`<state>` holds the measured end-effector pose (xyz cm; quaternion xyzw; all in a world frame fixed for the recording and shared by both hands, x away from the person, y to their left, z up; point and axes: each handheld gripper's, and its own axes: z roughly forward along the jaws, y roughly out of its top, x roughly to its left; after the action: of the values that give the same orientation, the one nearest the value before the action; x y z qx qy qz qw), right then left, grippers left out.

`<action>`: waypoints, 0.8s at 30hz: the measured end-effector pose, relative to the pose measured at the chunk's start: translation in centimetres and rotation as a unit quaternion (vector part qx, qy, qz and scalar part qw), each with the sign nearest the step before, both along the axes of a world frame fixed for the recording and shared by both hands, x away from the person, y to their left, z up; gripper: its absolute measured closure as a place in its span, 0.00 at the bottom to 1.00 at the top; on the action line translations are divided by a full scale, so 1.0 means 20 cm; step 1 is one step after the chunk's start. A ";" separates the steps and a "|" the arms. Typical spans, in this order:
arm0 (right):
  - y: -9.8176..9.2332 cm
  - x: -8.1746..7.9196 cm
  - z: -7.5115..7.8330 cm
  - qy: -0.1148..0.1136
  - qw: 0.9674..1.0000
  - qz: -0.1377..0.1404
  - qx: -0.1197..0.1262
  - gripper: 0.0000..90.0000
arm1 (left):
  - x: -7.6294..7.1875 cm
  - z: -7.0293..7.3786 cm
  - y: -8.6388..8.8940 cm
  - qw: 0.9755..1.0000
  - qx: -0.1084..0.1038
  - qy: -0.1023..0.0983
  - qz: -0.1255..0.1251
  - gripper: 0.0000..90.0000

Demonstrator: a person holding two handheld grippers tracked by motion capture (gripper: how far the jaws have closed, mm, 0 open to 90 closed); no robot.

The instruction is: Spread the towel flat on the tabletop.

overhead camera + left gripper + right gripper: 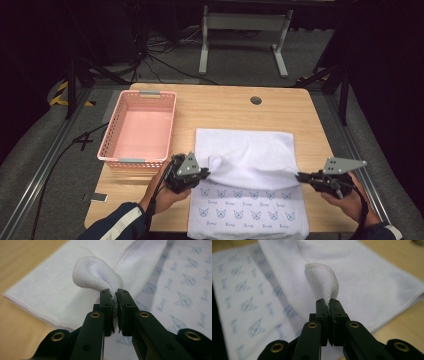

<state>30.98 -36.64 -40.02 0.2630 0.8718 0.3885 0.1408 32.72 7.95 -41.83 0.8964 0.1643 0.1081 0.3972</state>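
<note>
Mid-fold: my left tongs (204, 172) and right tongs (301, 176) each clamped on towel (250, 150) corner; next, I carry both forward, lay edge flat.

Towel (245, 150) lies on table (220, 107) between left gripper (206, 172) and right gripper (300, 176); basket (116, 152) sits just beyond left gripper, farther left.

Your towel (245, 165) runs past the bottom edge of the high view, so its near hem is cut off. Its blue print (185, 300) is blurred in both gripper views and too small to read in the high view
</note>
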 end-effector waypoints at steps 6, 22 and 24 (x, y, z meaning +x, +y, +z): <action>0.01 -0.10 -0.19 0.063 0.997 0.009 -0.042 0.96 | -0.05 -0.15 -0.03 0.998 0.065 0.022 -0.012 0.92; 0.05 0.17 -0.24 0.011 0.994 -0.076 -0.082 0.97 | 0.30 -0.20 -0.12 0.993 0.073 0.008 0.092 0.93; 0.05 0.24 -0.24 0.005 0.993 -0.088 -0.082 0.97 | 0.37 -0.21 -0.13 0.992 0.068 0.008 0.106 0.93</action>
<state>35.77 -35.73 -44.88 0.3279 0.8750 0.3006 0.1909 40.05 5.37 -45.96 0.8995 0.2540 0.1532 0.3206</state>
